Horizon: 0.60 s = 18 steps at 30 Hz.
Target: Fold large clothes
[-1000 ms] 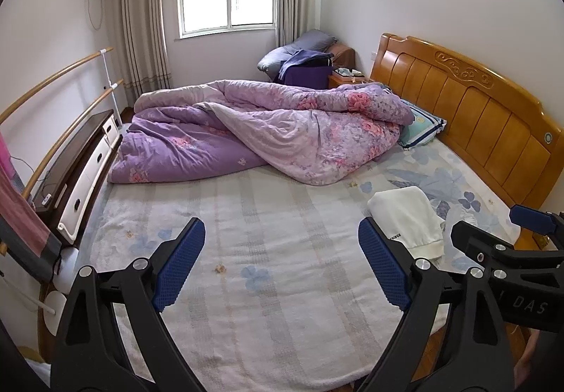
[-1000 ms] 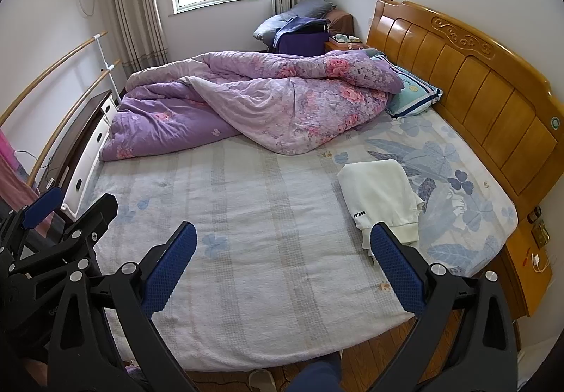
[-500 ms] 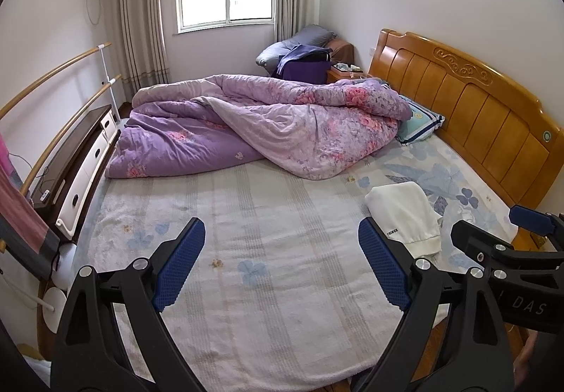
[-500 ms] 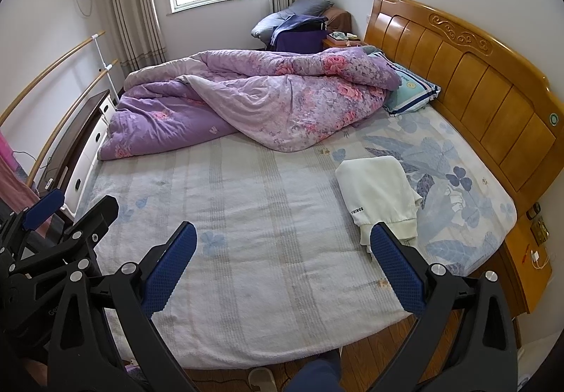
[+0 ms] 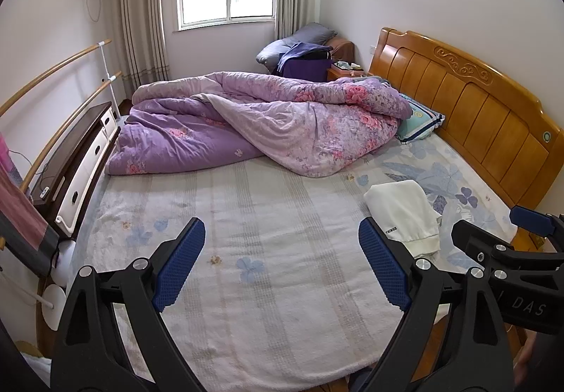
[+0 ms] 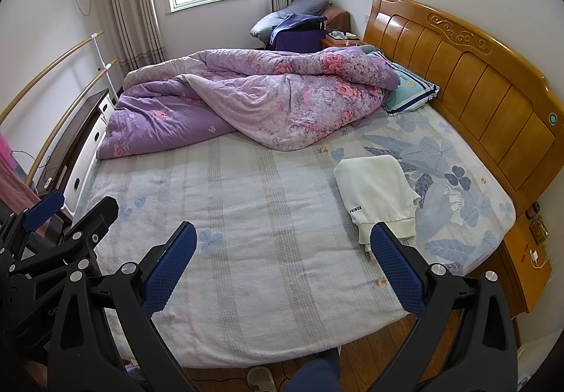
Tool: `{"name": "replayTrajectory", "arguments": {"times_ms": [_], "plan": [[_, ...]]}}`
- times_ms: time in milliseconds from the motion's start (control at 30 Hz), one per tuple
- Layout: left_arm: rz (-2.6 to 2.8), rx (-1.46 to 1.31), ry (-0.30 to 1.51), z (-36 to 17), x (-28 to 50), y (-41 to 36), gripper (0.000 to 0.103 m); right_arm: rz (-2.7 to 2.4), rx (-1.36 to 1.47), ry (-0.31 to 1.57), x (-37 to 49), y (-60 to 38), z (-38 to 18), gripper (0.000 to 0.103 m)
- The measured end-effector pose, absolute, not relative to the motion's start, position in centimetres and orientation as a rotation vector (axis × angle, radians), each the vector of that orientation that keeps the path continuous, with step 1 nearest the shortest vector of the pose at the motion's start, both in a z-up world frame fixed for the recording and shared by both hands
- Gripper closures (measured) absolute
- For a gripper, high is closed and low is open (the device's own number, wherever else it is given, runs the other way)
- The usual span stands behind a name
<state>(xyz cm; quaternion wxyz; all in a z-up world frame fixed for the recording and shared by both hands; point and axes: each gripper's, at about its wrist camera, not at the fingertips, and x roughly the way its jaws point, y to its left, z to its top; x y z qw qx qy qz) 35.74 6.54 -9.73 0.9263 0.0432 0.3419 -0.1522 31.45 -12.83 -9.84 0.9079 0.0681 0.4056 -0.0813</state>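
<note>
A folded white garment (image 5: pixel 405 212) (image 6: pixel 377 191) with small dark lettering lies on the bed's right side, near the headboard. My left gripper (image 5: pixel 282 261) hangs open above the near part of the bed, with nothing between its blue pads. To its right the other tool's black frame shows at the view's edge. My right gripper (image 6: pixel 282 265) is open too, held above the bed's near edge, its right fingertip just in front of the garment's cuff. Neither gripper touches the garment.
A rumpled purple floral quilt (image 5: pixel 268 124) (image 6: pixel 253 103) covers the far half of the bed. A wooden headboard (image 6: pixel 469 64) stands on the right, a dark cabinet (image 5: pixel 74 159) and wooden rails on the left. A person's leg and slipper (image 6: pixel 261 379) show on the floor below.
Both grippers have drawn back and risen slightly from the bed, so the bed and garment look a little farther away. Both stay open.
</note>
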Motion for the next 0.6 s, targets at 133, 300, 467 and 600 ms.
{"name": "replayTrajectory", "arguments": {"times_ms": [133, 300, 467, 600], "plan": [[-0.313, 0.083, 0.704, -10.1, 35.3, 6.5, 0.013, -0.168, 0.138, 0.835, 31.5, -12.8, -9.8, 0.008], [-0.311, 0.076, 0.712, -10.4, 35.3, 6.6, 0.013, -0.163, 0.139, 0.837, 31.3, -12.9, -10.0, 0.008], [-0.262, 0.051, 0.747, -11.2, 35.5, 6.4, 0.013, -0.125, 0.127, 0.853, 31.7, -13.2, -10.8, 0.008], [-0.206, 0.016, 0.771, -11.7, 36.6, 6.3, 0.013, -0.057, 0.088, 0.872, 33.6, -13.2, -11.4, 0.008]]}}
